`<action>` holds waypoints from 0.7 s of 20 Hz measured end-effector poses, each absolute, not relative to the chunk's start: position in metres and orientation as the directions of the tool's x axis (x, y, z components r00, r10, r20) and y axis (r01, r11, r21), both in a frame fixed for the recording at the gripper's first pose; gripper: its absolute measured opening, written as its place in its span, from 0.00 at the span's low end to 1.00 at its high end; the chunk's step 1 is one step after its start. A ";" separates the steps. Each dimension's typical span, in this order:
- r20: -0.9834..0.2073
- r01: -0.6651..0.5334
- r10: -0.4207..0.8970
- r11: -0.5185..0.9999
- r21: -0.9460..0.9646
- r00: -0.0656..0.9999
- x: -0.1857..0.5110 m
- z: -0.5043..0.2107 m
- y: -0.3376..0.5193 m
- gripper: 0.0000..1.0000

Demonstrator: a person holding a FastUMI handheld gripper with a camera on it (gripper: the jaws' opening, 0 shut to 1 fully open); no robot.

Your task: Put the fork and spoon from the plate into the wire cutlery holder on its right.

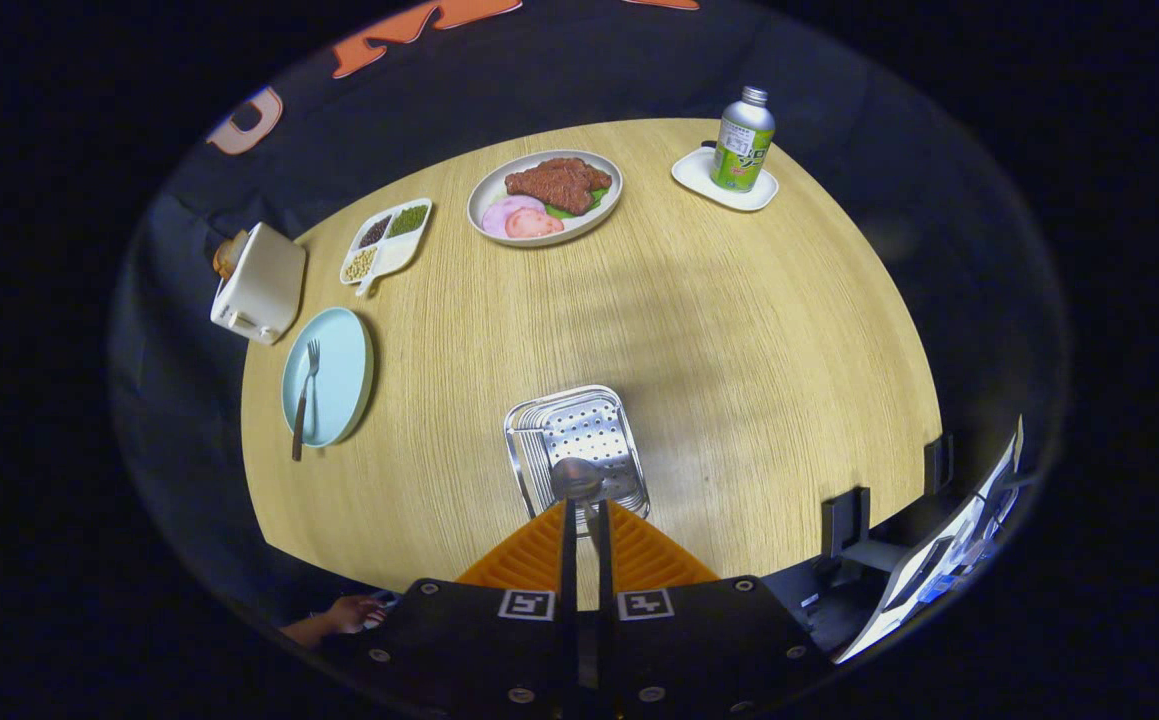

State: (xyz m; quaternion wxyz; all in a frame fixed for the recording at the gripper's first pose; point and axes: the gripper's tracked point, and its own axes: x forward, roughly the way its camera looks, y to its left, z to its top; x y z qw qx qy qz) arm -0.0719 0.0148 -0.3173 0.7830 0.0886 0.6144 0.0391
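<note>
Above the cutlery holder (577,446), tongs (585,512) grip the spoon (577,478); fork (305,394) overhangs the plate (339,372) rim.

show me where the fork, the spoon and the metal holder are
fork (305,392): gripper view, mid handle, on the blue plate.
spoon (577,478): gripper view, bowl, just ahead of the fingers.
metal holder (571,425): gripper view, perforated bottom.

Far beyond the jaws, the bottle (743,139) carries a printed label, too small to make out; nothing else bears writing.
</note>
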 end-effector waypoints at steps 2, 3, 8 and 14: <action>-0.939 0.064 0.167 0.979 0.194 0.302 -0.058 -0.309 0.015 0.08; -0.924 0.068 0.172 0.976 0.207 0.340 -0.051 -0.303 0.017 0.07; -0.776 0.037 0.197 0.962 0.272 0.599 -0.001 -0.250 0.036 0.26; -0.541 -0.028 0.166 0.967 0.253 0.824 0.037 -0.186 0.064 0.66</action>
